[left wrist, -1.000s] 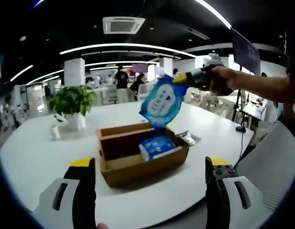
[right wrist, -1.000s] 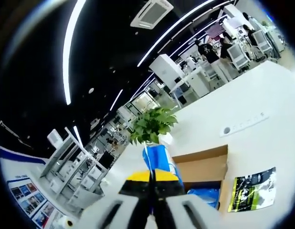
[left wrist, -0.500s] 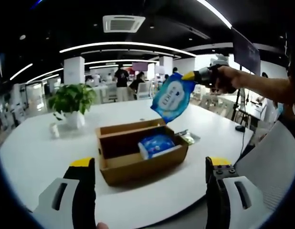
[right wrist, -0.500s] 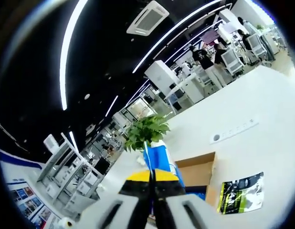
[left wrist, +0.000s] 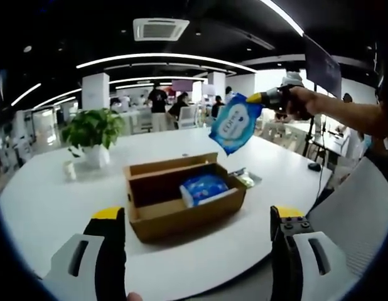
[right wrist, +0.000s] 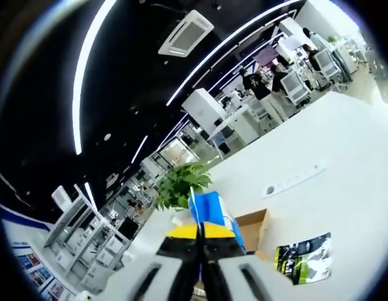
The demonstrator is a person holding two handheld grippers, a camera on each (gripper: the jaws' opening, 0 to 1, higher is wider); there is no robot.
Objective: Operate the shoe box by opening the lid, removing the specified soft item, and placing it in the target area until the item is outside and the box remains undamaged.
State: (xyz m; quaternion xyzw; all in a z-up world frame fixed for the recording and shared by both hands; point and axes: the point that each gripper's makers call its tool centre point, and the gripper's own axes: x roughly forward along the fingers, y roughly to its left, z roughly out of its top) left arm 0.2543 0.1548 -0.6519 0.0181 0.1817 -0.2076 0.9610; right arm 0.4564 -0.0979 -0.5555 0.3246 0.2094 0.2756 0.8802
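Bright ceiling light strips [left wrist: 162, 59] glare against a dark ceiling. Table [left wrist: 49, 200] evenly lit, shadows soft. Fisheye bending and slight blur at edges.

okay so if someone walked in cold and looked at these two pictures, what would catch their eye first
Probably the blue wipes pack, dangling in mid-air from the right gripper, up and to the right of the open cardboard box on the white table. Next, a second blue pack lying inside the box, and the potted plant behind it to the left.
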